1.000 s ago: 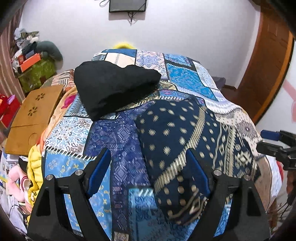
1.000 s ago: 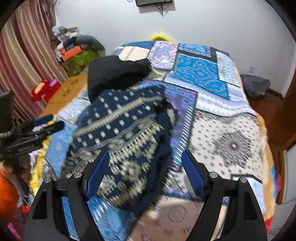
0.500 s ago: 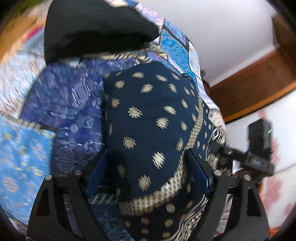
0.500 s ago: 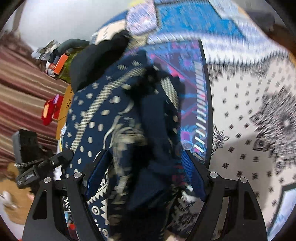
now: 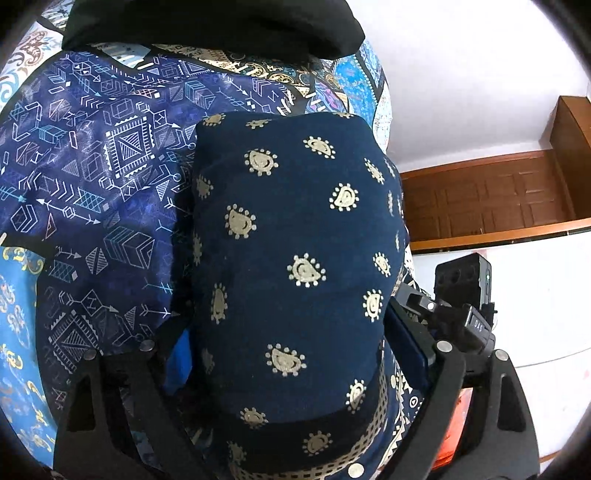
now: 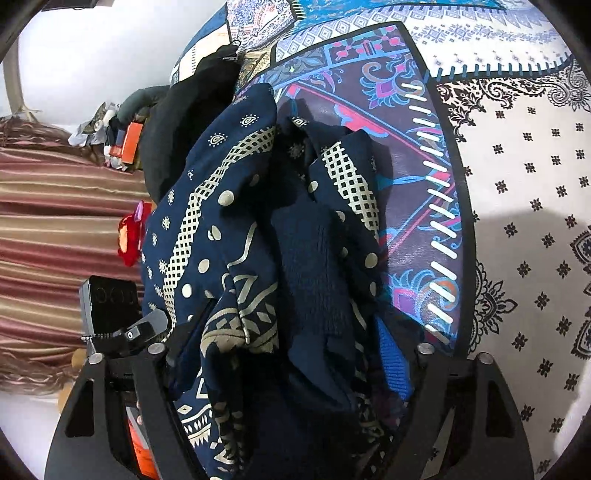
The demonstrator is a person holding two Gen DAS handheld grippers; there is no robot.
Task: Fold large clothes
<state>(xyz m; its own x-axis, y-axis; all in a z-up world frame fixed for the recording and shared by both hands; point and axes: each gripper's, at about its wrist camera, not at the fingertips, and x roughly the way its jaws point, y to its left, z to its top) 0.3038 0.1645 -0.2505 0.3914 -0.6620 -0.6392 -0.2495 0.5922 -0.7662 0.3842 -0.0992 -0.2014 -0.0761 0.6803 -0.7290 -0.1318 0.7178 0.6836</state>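
On the bedspread (image 5: 92, 155), one navy garment (image 5: 295, 258), two grippers astride.

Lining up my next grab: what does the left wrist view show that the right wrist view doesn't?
Only the left wrist view shows the wooden door and the garment's smooth dotted panel.

Only the right wrist view shows the striped curtain, the red toy and the garment's bunched folds.

Both show the navy garment between open jaws, the black cloth and the patchwork bedspread.
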